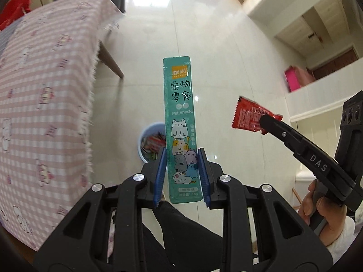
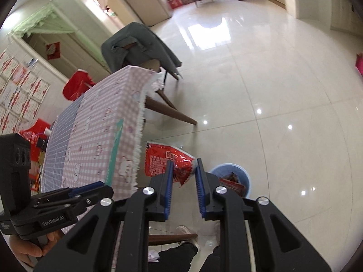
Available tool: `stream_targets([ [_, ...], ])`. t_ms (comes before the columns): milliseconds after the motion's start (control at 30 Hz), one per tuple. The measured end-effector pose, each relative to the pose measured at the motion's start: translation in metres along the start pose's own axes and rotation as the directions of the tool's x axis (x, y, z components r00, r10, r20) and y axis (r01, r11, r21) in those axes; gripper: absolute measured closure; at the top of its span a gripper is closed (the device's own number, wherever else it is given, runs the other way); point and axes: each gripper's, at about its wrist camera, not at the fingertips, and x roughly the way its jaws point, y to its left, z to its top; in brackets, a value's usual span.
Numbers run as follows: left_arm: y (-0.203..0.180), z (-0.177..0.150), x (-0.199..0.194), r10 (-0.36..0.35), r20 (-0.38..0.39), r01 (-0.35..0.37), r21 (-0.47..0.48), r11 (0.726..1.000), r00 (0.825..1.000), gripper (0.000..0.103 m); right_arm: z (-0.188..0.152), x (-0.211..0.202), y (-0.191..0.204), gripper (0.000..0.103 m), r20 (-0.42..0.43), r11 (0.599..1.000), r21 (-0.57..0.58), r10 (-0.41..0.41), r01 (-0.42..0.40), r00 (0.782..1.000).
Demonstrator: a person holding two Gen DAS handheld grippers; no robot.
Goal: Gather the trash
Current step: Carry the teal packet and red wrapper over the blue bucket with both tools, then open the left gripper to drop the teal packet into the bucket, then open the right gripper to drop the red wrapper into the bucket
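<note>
Left gripper (image 1: 182,174) pinches long teal foil pet-snack sachet (image 1: 180,122) at its lower end; right gripper (image 2: 183,181) pinches crinkly red wrapper (image 2: 168,161). Both look light and slippery. Blue plastic bin (image 1: 145,140) at 9 o'clock of sachet.

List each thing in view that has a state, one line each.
left gripper: shut on the teal pet snack sachet
teal pet snack sachet: held upright, off the table
right gripper: shut on the red wrapper
red wrapper: crumpled, held in the air
blue bin: on the floor, open, wrappers inside
</note>
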Motion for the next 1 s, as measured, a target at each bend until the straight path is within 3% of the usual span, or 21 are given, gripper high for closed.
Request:
stream_targets([
  [200, -0.022, 0.011, 0.034, 0.003, -0.083, 0.000, 0.032, 0.999, 0.997, 0.076, -0.001, -0.002, -0.033, 0.084, -0.005, 0.999, 0.046, -0.018, 0.019, 1.000],
  [433, -0.040, 0.024, 0.055, 0.010, -0.129, -0.003, 0.055, 0.998, 0.992, 0.074, 0.003, -0.004, -0.056, 0.084, -0.007, 0.996, 0.087, -0.032, 0.033, 0.999],
  [467, -0.042, 0.026, 0.057, 0.015, -0.135, -0.007, 0.056, 0.998, 0.991, 0.071, 0.003, -0.004, -0.059, 0.084, -0.006, 0.995, 0.092, -0.034, 0.034, 0.999],
  [500, -0.044, 0.027, 0.059, 0.014, -0.145, -0.007, 0.054, 0.999, 0.989, 0.055, 0.004, -0.004, -0.060, 0.084, -0.007, 0.995, 0.096, -0.035, 0.036, 0.999],
  [533, -0.043, 0.029, 0.059, 0.013, -0.144, -0.006, 0.049, 0.999, 0.989, 0.045, 0.003, -0.004, -0.062, 0.084, -0.007, 0.994, 0.099, -0.036, 0.036, 0.999],
  [1000, -0.026, 0.025, 0.044, 0.102, -0.103, -0.103, -0.002, 0.995, 0.989, 0.035, 0.006, 0.008, -0.050, 0.084, -0.029, 0.998, 0.062, -0.007, 0.009, 1.000],
])
